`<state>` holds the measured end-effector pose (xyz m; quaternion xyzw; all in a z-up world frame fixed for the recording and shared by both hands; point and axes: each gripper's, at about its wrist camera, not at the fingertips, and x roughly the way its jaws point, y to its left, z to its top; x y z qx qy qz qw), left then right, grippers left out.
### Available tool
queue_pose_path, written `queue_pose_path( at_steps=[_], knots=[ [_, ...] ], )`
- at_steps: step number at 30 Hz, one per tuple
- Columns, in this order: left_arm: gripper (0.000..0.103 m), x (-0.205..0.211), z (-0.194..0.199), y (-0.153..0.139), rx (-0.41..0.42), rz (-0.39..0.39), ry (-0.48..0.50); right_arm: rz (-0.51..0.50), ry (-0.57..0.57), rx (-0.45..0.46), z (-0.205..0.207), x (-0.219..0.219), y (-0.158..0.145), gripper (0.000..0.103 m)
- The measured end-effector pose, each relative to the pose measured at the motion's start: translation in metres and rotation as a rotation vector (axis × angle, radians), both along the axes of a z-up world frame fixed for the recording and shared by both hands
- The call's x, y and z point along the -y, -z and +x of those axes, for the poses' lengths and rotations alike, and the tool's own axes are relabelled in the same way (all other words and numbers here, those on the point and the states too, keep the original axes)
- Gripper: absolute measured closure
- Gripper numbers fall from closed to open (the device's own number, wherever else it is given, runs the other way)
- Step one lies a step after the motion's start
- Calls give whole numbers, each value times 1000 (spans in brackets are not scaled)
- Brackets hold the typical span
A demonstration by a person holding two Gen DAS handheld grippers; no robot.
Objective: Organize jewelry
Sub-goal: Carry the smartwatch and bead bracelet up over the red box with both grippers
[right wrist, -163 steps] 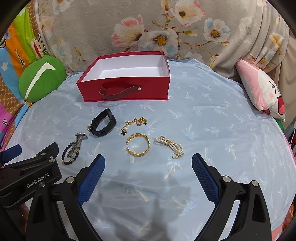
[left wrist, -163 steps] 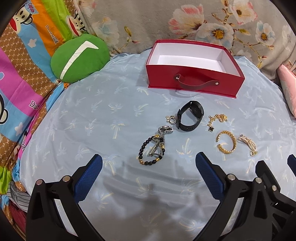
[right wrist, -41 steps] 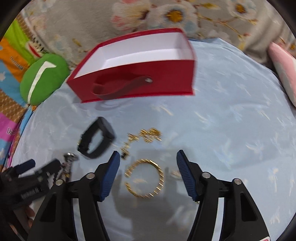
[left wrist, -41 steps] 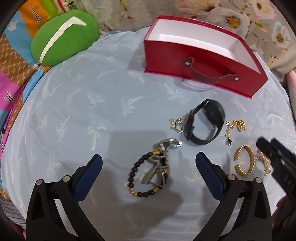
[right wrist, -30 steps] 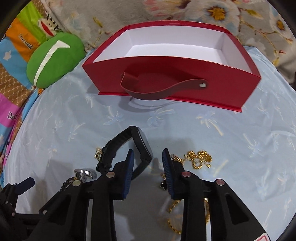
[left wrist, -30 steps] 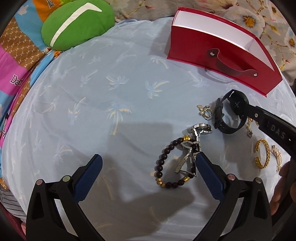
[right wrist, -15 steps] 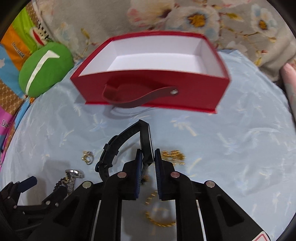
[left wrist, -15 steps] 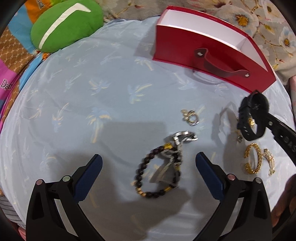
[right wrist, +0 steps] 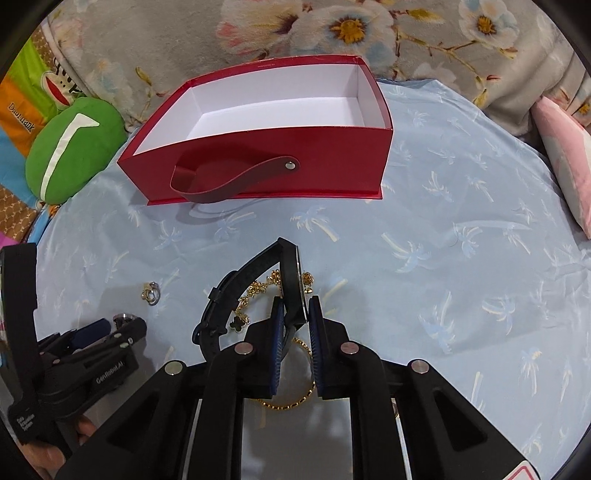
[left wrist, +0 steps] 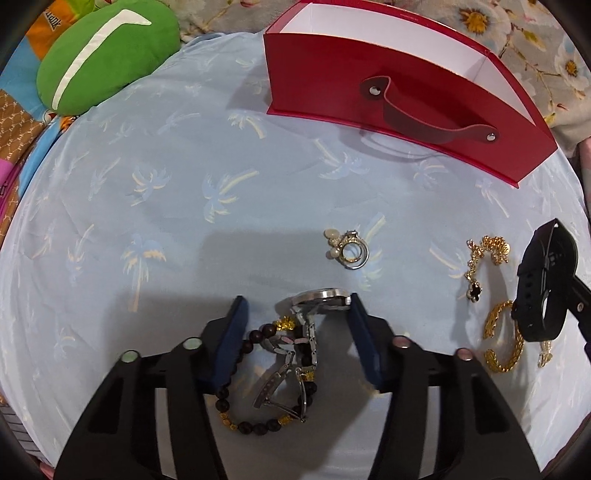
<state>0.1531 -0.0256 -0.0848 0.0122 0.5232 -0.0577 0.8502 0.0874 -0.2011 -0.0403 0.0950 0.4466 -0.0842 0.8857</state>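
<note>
now narrowed around the silver watch [left wrist: 320,297] and the dark bead bracelet [left wrist: 258,376], left gripper [left wrist: 297,314], jaws partly drawn in from the wide spread of a moment ago yet not touching either piece; black watch [right wrist: 258,291] lifted off the cloth since then, pinched edgewise in the right gripper [right wrist: 296,314].

spread under everything, pale blue palm-print cloth [left wrist: 147,192]. behind it, flowered grey blanket [right wrist: 258,33], and at the far left a green cushion [left wrist: 107,48]. toward the back of the cloth, red box [right wrist: 343,162], open-topped, white inside, nothing seen in it, dark strap handle [right wrist: 229,181] looped across its front wall. at the right edge, pink pillow [right wrist: 565,155].

seen from the left wrist, black watch hanging at the far right, well short of the box. below and beside it on the cloth, gold bangle [left wrist: 504,341], partly covered by the strap; just above that, gold chain with a black clover charm [left wrist: 480,258]. alone in the middle, between chain and bead bracelet, small ring cluster with pearls [left wrist: 347,249]. silver watch lying over the bead bracelet, both flat on the cloth between the blue pads [left wrist: 229,343].
</note>
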Motion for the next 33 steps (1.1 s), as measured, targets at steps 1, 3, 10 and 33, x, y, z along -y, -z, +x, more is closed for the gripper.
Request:
queue_pose_path(
  at_steps=[1, 3, 10, 33],
  knots=[
    [64, 0, 0, -1, 1, -5, 3, 1, -1, -2, 0, -1, 1, 91],
    [76, -1, 0, -2, 0, -19, 9, 6, -3, -5, -1, -2, 3, 91],
    [95, -12, -5, -14, 6, -119, 46, 17, -10, -11, -5, -5, 7, 91],
    [95, -76, -35, -116, 202, -201, 4, 13, -47, 103, -32, -14, -40, 91]
  ],
)
